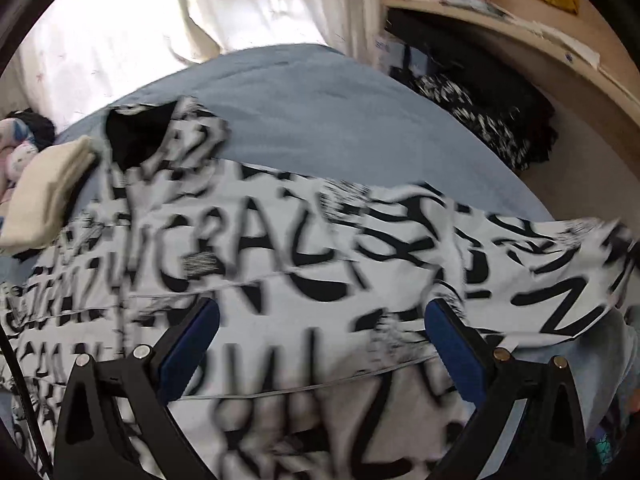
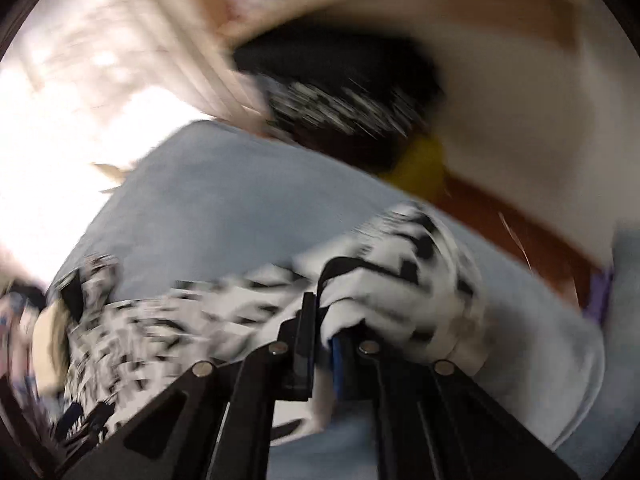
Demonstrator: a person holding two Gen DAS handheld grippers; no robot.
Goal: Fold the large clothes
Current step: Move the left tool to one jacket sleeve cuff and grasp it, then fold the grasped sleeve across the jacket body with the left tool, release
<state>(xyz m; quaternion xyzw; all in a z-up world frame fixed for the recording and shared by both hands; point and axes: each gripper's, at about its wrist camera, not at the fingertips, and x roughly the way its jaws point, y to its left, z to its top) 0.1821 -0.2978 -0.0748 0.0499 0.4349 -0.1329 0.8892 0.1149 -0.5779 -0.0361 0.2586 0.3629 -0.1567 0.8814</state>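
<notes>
A large white garment with bold black lettering (image 1: 280,248) lies spread across a blue-grey bed cover (image 1: 304,108). My left gripper (image 1: 320,320) hangs open just above it, its blue pads (image 1: 192,344) wide apart with printed cloth below and nothing pinched. In the blurred right wrist view my right gripper (image 2: 322,312) is shut on a bunched edge of the same garment (image 2: 400,280), which bulges over and to the right of the fingers. The rest of the cloth trails off to the left over the bed cover (image 2: 224,200).
A folded cream cloth (image 1: 48,196) and a soft toy (image 1: 18,152) lie at the bed's left edge. Dark patterned clothes (image 1: 480,120) are piled under a wooden shelf (image 1: 520,36) at the right. A pale curtain (image 1: 160,20) hangs behind the bed.
</notes>
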